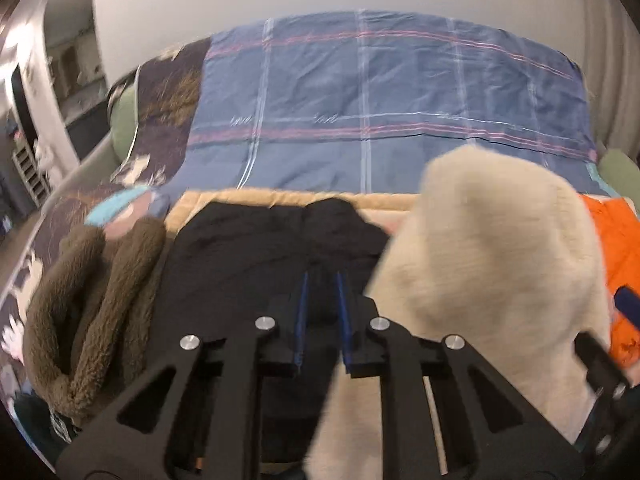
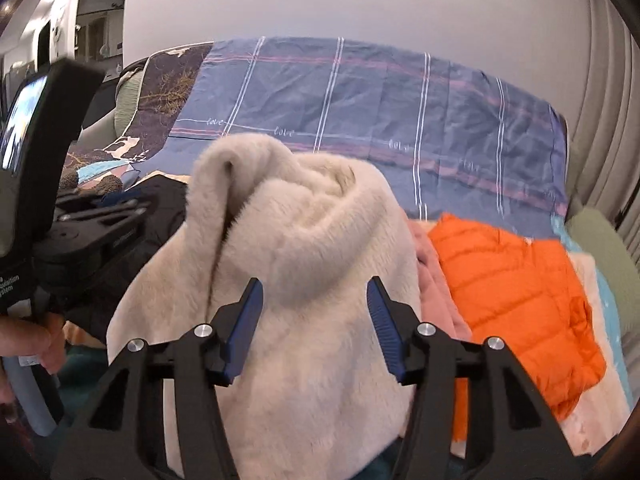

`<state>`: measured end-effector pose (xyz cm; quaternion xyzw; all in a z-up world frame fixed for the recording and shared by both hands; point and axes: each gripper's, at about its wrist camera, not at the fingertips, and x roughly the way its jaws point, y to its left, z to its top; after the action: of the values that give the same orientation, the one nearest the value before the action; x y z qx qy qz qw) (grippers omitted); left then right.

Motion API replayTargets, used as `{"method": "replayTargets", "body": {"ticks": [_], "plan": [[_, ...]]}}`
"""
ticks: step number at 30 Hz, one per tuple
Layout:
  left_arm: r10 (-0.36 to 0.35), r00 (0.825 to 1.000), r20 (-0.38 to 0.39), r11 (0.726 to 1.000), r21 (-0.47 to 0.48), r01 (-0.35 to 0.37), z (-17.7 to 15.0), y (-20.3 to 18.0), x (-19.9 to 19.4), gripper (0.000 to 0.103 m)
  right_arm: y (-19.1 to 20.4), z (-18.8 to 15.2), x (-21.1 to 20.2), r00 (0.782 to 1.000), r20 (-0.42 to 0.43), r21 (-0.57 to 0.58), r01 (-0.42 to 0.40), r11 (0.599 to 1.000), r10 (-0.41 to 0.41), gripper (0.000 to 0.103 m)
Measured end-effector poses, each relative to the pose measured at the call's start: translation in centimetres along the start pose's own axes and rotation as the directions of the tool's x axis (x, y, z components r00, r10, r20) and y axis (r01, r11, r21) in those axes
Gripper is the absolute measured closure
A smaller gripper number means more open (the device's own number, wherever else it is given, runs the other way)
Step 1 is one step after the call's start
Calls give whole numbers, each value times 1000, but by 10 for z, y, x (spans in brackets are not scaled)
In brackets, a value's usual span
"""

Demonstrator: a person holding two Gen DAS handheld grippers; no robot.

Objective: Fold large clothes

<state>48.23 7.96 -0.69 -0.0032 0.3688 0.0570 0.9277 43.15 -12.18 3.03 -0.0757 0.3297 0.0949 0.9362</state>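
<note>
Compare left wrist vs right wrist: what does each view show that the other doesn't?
Left wrist only: the brown fleece garment bunched left of the black garment, which the left gripper pinches. Right wrist only: the full orange puffer jacket, a pink garment beside it, and the right gripper open around the cream fleece. Both: cream fleece, blue plaid sheet.

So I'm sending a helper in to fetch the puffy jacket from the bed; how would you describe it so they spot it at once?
Start at the bed, spread with a blue checked sheet. On its right side, beside the fluffy cream garment in front of the right gripper, lies the orange jacket. It is the only bright orange piece, and quilted where its neighbours are furry.
</note>
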Motion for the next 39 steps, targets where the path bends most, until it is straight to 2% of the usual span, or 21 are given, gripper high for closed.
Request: {"method": "replayTargets", "body": {"ticks": [2,3,4,5,8,9,10,11,12,13,14,15,16,18,23,29,30,32,36,37,39], "plan": [[-87,996,3,992,-93,87,-1,17,-4,88,1,8,5,1000,-2,29,26,999,-26,49],[-151,988,41,977,-143,155,-1,26,-13,84,0,10,7,1000,-2,43,27,999,-27,49],[-179,981,75,969,-160,189,0,27,-20,69,-2,13,9,1000,-2,66,23,998,-23,49],[-195,975,104,964,-160,210,1,26,-28,52,-5,16,10,1000,-5,86,20,996,-20,49],[-281,947,153,953,-68,294,8,4,-50,41,-15,13,5,997,-5,114,76,991,-76,49],[-336,931,147,940,-19,342,12,-14,-54,36,-19,11,3,995,-4,117,96,988,-96,49],[-341,929,143,939,5,344,13,-23,-54,29,-24,8,0,993,-6,115,116,987,-116,48],[-320,937,141,948,37,318,14,-37,-54,29,-28,7,-1,992,-10,113,122,986,-122,48],[-265,955,129,963,76,257,15,-50,-49,29,-33,4,-4,992,-17,107,124,986,-123,48],[-227,968,111,972,93,217,16,-58,-42,40,-36,3,-5,992,-19,101,125,987,-124,49],[-201,977,71,977,93,194,15,-62,-32,72,-37,1,-7,992,-18,90,125,988,-124,49],[-216,976,38,974,77,212,14,-59,-25,86,-38,0,-9,992,-15,77,122,990,-122,49],[-233,972,16,972,51,231,13,-54,-20,95,-37,0,-12,994,-3,61,113,992,-113,49],[-225,974,35,974,10,225,9,-37,-19,95,-34,4,-15,996,21,53,84,995,-85,49],[-213,977,29,977,26,212,5,-11,-16,95,-6,25,0,999,31,57,-17,998,15,42],[-211,977,9,977,26,211,3,-10,-2,93,29,33,46,993,-66,-49,95,994,-98,34],[-214,977,2,977,20,214,3,-9,4,93,27,33,48,991,-61,-52,117,992,-120,36],[-191,982,15,981,26,190,0,-7,0,96,10,31,43,987,-52,-10,154,988,-154,90],[-154,984,95,986,81,147,-6,0,-24,97,-60,19,-1,995,8,217,93,972,-97,90],[-162,980,114,985,78,153,-7,6,-33,97,-77,10,-19,997,38,253,57,966,-69,90],[-233,959,163,972,83,222,-16,19,-65,97,-99,-13,-53,993,110,287,-67,956,37,90]]}}
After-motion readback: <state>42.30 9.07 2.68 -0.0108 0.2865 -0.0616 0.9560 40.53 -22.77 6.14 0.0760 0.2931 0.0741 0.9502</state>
